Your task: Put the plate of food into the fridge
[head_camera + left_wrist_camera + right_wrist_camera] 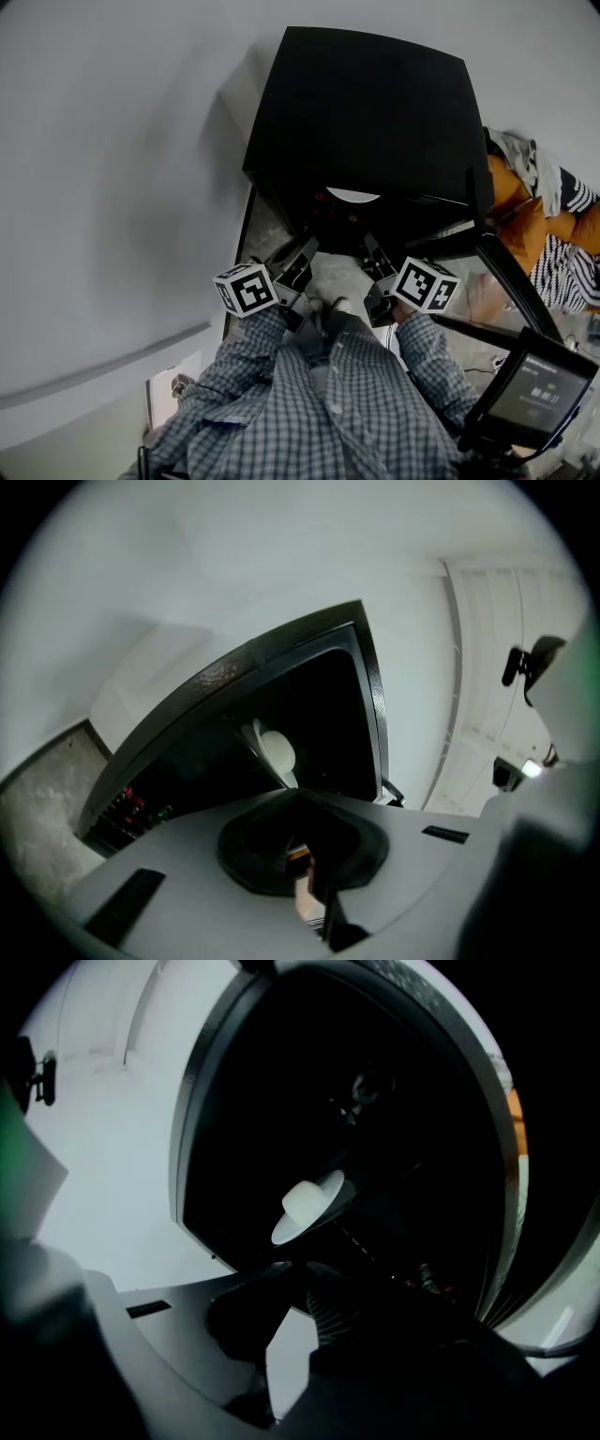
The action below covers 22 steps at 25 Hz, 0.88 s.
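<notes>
The black fridge (pixel 366 103) stands open, its door (pixel 511 277) swung out to the right. The white plate (pixel 352 195) sits just inside the dark opening, under the fridge's top edge. My left gripper (pixel 309 246) and right gripper (pixel 367 242) reach in at either side of it. In the left gripper view the plate (pixel 277 750) shows edge-on and its rim runs down into my left gripper (pixel 298 794). The right gripper view has the plate (pixel 305 1206) close above my right gripper (pixel 295 1265). Both look shut on the rim. The food is hidden.
Small red items (pixel 127 803) sit low inside the fridge. Orange and striped cloth (pixel 539 220) lies to the right of the door. A device with a lit screen (pixel 544 389) is at the lower right. A white wall (pixel 112 187) runs along the left.
</notes>
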Each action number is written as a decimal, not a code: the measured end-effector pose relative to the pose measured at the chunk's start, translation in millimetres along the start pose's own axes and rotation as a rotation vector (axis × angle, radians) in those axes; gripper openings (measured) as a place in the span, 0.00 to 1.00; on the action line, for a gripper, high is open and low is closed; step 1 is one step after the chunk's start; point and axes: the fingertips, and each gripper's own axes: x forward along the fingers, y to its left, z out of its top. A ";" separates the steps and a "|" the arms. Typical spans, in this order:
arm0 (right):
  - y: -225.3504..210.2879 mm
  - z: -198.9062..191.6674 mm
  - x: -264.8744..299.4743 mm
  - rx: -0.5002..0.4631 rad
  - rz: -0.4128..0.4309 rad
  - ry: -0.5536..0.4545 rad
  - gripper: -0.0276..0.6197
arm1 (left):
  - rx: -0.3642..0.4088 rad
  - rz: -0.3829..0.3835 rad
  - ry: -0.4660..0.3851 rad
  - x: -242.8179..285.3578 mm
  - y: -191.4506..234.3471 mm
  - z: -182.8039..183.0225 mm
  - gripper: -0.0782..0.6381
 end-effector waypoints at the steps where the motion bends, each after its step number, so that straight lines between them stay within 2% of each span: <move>1: -0.3 0.3 -4.1 -0.037 -0.013 -0.003 0.11 | 0.058 0.013 0.007 2.0 -1.1 0.3 0.12; 3: -0.2 -0.7 -10.6 -0.127 -0.037 -0.002 0.05 | 0.165 0.038 0.027 6.6 -4.8 -0.8 0.12; 8: -0.2 3.7 -23.7 -0.438 -0.161 -0.028 0.05 | 0.485 0.129 0.112 18.1 -10.6 -10.3 0.12; 11: 13.2 8.9 -27.5 -0.570 -0.169 -0.068 0.05 | 0.598 0.146 0.132 23.2 -15.8 -15.8 0.12; 15: 28.4 12.3 -31.3 -0.635 -0.154 -0.107 0.05 | 0.672 0.141 0.157 24.7 -23.5 -25.0 0.12; 22: 31.8 7.2 -32.2 -0.705 -0.137 -0.103 0.05 | 0.664 0.116 0.161 22.9 -33.5 -33.2 0.12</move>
